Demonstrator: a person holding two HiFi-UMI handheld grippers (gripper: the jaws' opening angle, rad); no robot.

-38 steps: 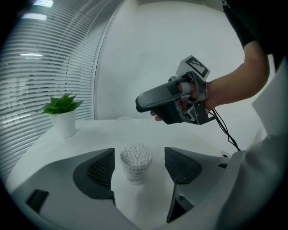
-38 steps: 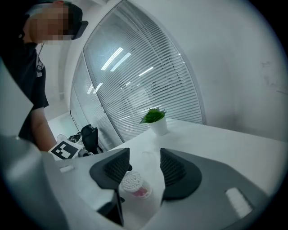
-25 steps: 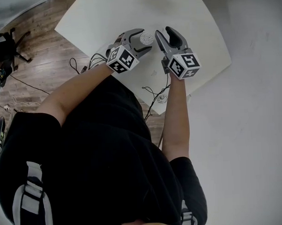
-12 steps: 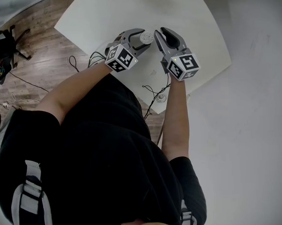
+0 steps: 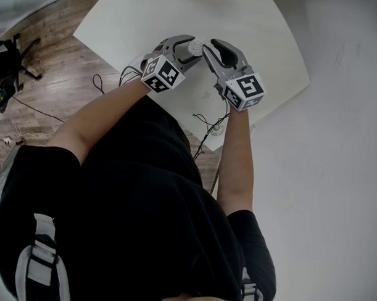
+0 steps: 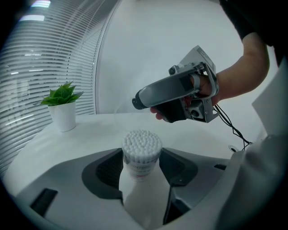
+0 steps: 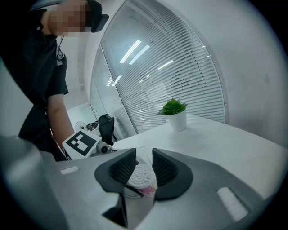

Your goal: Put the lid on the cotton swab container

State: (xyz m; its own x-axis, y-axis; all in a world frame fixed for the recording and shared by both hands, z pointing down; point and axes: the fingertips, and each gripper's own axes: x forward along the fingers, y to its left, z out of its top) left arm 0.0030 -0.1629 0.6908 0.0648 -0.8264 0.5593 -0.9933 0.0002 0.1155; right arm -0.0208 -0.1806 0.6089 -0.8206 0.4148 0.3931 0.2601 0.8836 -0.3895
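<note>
Clamping the swab-filled cotton swab container [image 6: 141, 150] near the tabletop's [image 5: 246, 27] near edge, the left gripper [image 6: 143, 170] is holding it, jaws having just been closing. The right gripper [image 7: 143, 167] is pinching the clear lid [image 7: 145, 157] beside the container's open top, jaws just opening slightly.

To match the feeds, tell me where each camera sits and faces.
Head view: on the person's head, facing steeply down at the table; torso, left arm, right arm, left gripper, right gripper.
Left gripper view: on the left gripper, along jaws just closed round the cotton swab container; right gripper, right arm opposite.
Right gripper view: on the right gripper, along jaws just narrowed, then eased, on the clear lid; left arm visible.
Gripper views share container, potted plant.
</note>
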